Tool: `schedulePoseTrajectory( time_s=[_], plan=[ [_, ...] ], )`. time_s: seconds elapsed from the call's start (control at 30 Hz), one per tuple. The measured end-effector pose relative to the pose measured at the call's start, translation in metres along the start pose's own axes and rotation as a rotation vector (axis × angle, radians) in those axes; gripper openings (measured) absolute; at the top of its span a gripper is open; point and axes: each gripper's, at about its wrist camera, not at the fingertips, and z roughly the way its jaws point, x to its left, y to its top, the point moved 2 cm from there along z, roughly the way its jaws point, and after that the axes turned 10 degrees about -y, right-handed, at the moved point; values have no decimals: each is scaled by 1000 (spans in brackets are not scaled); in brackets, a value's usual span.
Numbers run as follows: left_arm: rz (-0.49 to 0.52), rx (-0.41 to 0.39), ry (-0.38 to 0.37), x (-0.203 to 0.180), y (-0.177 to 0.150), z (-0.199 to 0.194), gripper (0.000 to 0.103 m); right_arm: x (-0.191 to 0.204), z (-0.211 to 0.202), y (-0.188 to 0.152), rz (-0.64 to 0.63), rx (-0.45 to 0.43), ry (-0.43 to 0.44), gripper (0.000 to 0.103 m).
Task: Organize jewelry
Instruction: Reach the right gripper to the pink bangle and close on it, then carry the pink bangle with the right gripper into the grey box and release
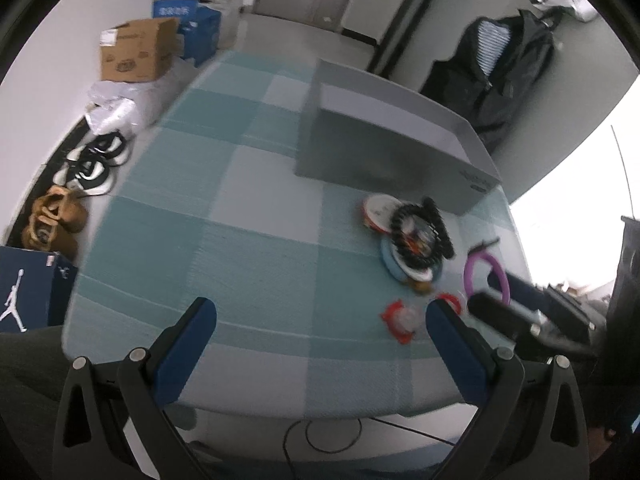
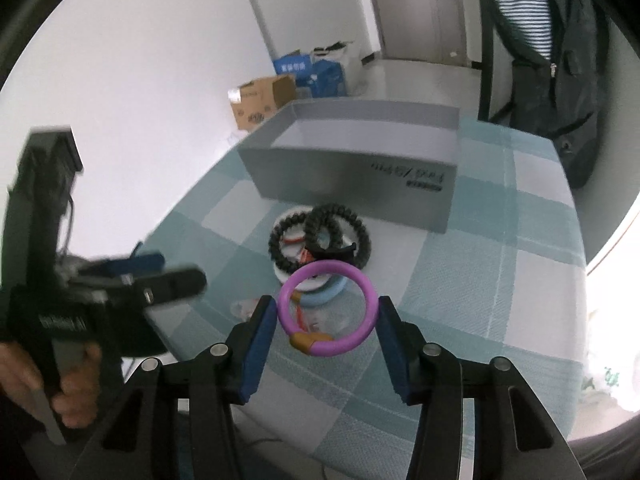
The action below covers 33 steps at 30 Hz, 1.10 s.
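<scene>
My right gripper (image 2: 328, 312) is shut on a purple ring bracelet (image 2: 370, 300) with a gold clasp, held across the pads above the table. In the left wrist view the same purple bracelet (image 1: 469, 270) hangs at the right. A pile of bracelets, with black beaded ones (image 2: 320, 236) (image 1: 434, 220) over white and light blue ones (image 2: 324, 294), lies in front of the open grey box (image 2: 360, 172) (image 1: 384, 152). Red and clear pieces (image 1: 400, 320) lie nearer. My left gripper (image 1: 320, 312) is open and empty over the near table edge.
The table carries a teal checked cloth (image 1: 248, 240). Cardboard and blue boxes (image 1: 136, 52), shoes (image 1: 92, 164) and a shoe box (image 1: 28, 292) sit on the floor at the left. A dark jacket (image 2: 560, 60) hangs behind the table.
</scene>
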Motion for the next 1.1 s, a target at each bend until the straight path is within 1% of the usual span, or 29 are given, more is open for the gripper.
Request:
schedulePoseTrajectory(
  time_s=[0.07, 0.17, 0.2, 0.23, 0.3, 0.37, 0.4, 0.43, 0.47, 0.53, 0.57, 0.6, 0.63, 0.67, 0.7, 0.73, 0.77, 0.8, 0.83, 0.93, 1.0, 1.1],
  plan=[
    [44, 7, 0, -9, -2, 2, 102, -5, -4, 3, 22, -18, -6, 49],
    [130, 20, 26, -26, -5, 7, 100, -13, -10, 7, 52, -43, -18, 49],
    [152, 26, 33, -30, -7, 10, 96, -14, -10, 7, 59, -48, -22, 49],
    [179, 43, 38, -36, -9, 14, 93, -17, -11, 8, 68, -50, -23, 49],
    [204, 75, 51, -40, -13, 20, 82, -21, -14, 7, 80, -48, -25, 49],
    [231, 103, 74, -43, -16, 28, 76, -25, -15, 7, 93, -50, -30, 49],
    [255, 96, 91, -46, -16, 28, 75, -27, -16, 7, 100, -50, -27, 49],
    [265, 100, 86, -48, -17, 28, 69, -30, -17, 7, 110, -54, -24, 49],
    [272, 103, 88, -50, -17, 29, 67, -32, -19, 7, 115, -57, -23, 49],
    [292, 102, 119, -52, -18, 30, 62, -34, -22, 7, 120, -64, -21, 49],
    [315, 100, 148, -54, -19, 31, 56, -33, -23, 7, 118, -66, -22, 49],
    [325, 98, 149, -55, -20, 30, 47, -34, -24, 7, 115, -70, -24, 49],
    [327, 98, 138, -57, -21, 28, 41, -34, -25, 7, 112, -75, -25, 49],
    [333, 96, 142, -58, -21, 26, 27, -36, -26, 6, 113, -76, -24, 49],
    [335, 95, 135, -58, -23, 27, 21, -37, -26, 5, 116, -77, -24, 49],
    [335, 94, 137, -57, -22, 25, 21, -39, -26, 5, 124, -77, -24, 49],
    [330, 90, 133, -55, -22, 22, 18, -40, -27, 5, 129, -75, -24, 49],
    [329, 83, 122, -56, -23, 22, 12, -41, -27, 5, 136, -75, -22, 48],
    [326, 75, 98, -55, -22, 17, 12, -41, -27, 6, 142, -76, -20, 47],
    [305, 70, 64, -57, -20, 15, 12, -40, -27, 6, 141, -80, -20, 45],
    [295, 72, 53, -63, -18, 23, 11, -39, -24, 6, 135, -67, -20, 39],
    [273, 76, 37, -61, -15, 24, 11, -39, -14, 3, 131, -22, -31, 34]
  ],
)
